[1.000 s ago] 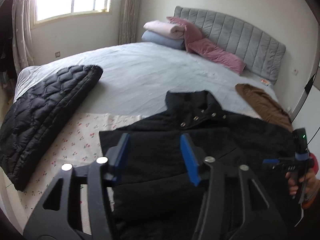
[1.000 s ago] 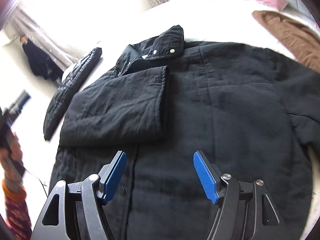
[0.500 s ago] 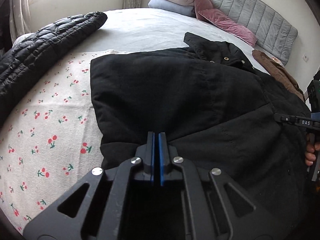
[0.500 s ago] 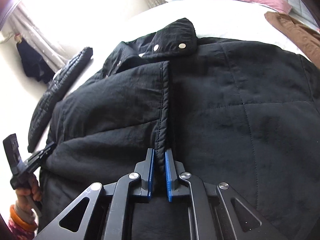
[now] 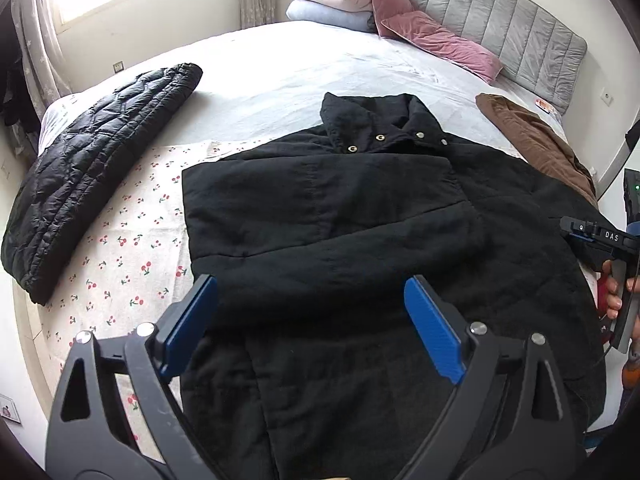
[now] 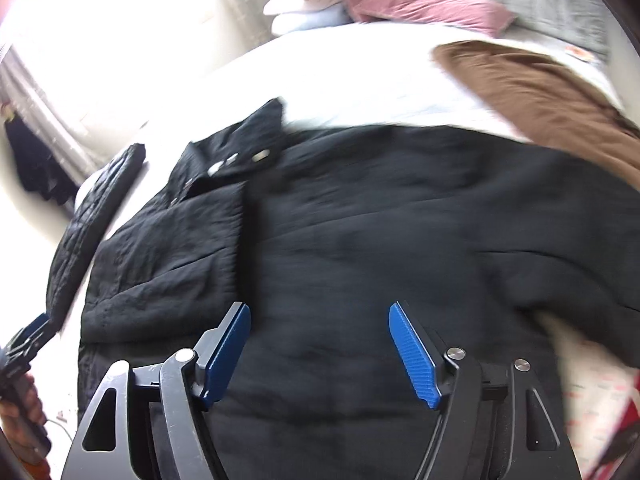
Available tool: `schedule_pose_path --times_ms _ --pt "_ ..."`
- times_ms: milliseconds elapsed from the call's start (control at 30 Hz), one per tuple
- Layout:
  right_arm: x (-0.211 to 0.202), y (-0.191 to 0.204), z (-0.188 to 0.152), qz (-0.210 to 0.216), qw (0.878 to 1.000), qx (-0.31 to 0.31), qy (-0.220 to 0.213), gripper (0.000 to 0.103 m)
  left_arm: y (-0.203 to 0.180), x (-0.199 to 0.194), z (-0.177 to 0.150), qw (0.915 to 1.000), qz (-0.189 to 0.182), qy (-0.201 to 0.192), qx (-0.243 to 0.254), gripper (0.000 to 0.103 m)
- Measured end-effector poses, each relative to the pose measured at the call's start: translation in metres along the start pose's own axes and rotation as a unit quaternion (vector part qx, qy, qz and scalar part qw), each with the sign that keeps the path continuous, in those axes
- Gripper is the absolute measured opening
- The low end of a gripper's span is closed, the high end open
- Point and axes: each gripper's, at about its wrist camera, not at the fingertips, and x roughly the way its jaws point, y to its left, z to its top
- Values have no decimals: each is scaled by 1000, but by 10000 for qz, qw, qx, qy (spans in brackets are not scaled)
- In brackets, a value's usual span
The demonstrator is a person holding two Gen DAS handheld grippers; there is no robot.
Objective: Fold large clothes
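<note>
The right wrist view is smeared by motion blur, so the black coat's (image 6: 360,240) snaps and seams are unclear. The coat's near hem runs off the bottom edge behind the gripper bodies in both views. The brown garment (image 5: 536,148) is cut off at the right.

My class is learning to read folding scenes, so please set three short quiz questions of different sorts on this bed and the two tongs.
1. True or false: both the left tongs and the right tongs are shut on the black coat.
2. Which garment lies at the coat's right, near the headboard? A) brown garment B) quilted jacket C) pink pillow
3. Fill in: one sleeve lies folded ____ the coat's front.

Key: 1 false, both are open; 2 A; 3 across.
</note>
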Motion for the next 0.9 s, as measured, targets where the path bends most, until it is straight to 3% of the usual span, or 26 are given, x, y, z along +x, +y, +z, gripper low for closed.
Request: schedule_pose_path --times_ms 300,567,733,900 --pt "-94 -148 7 -1119 9908 684 -325 76 -53 -24 -25 9978 -178 252 594 94" --pt "-148 -275 26 -1829 9654 1741 -655 77 -57 -14 -48 9983 -63 332 467 94" --pt "-143 -330 18 -1901 9542 2270 -436 77 -50 -2 -54 9983 52 443 382 94" --pt "-125 -361 7 -1388 9528 2687 -271 77 -45 6 -55 9981 54 510 335 94"
